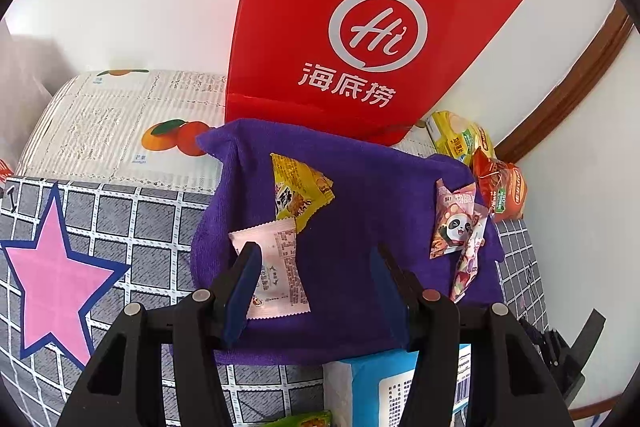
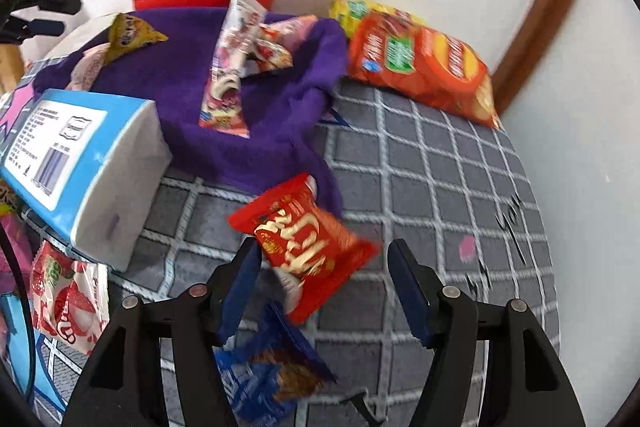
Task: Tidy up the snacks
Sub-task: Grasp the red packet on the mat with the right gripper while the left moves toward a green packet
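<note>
A purple cloth (image 1: 352,211) lies on the grey checked mat. On it are a pale pink snack packet (image 1: 276,267), a yellow packet (image 1: 298,185) and pink panda packets (image 1: 456,231). My left gripper (image 1: 316,259) is open just above the cloth; its left finger overlaps the pink packet's edge. My right gripper (image 2: 324,263) is open over the mat, with a red snack packet (image 2: 304,247) between its fingers and a blue packet (image 2: 268,375) below. The cloth (image 2: 260,99) shows there too.
A red paper bag (image 1: 352,27) stands behind the cloth against the wall. Orange and yellow chip bags (image 2: 420,63) lie at the back right. A blue tissue pack (image 2: 80,163) lies left of the cloth. A strawberry candy bag (image 2: 68,303) lies at the near left.
</note>
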A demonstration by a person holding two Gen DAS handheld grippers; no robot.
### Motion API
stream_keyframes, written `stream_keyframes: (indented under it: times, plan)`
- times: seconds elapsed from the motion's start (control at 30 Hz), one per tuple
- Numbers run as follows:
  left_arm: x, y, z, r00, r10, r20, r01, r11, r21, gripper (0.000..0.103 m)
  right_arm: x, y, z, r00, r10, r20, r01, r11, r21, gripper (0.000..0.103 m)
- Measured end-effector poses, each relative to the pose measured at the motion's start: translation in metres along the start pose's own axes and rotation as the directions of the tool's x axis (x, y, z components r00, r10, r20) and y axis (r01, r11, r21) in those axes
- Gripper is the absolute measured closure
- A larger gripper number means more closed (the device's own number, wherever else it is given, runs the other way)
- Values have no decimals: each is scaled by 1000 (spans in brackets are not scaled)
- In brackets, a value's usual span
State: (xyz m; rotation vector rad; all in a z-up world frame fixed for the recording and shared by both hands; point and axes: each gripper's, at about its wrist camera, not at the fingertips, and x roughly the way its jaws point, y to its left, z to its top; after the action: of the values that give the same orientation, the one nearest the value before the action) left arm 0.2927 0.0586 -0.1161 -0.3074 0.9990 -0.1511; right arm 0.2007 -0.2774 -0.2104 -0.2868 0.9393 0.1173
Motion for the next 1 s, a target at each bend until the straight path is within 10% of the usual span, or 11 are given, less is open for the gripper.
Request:
stream_keyframes:
  times: [0.13, 0.23, 1.0]
  plan:
    - [-3, -2, -1, 1000, -4, 5, 4, 1000, 9, 49, 12, 5, 6, 999, 34, -15, -35, 999, -20, 37]
    - [-6, -3, -1, 1000, -7, 9, 7, 1000, 12, 49, 13, 7, 7, 997, 82, -10, -82, 997, 7, 62]
    - [-69, -22, -62, 998, 48, 39, -52, 993, 106, 45, -54, 37, -61, 982, 183, 49, -189, 949, 253, 62]
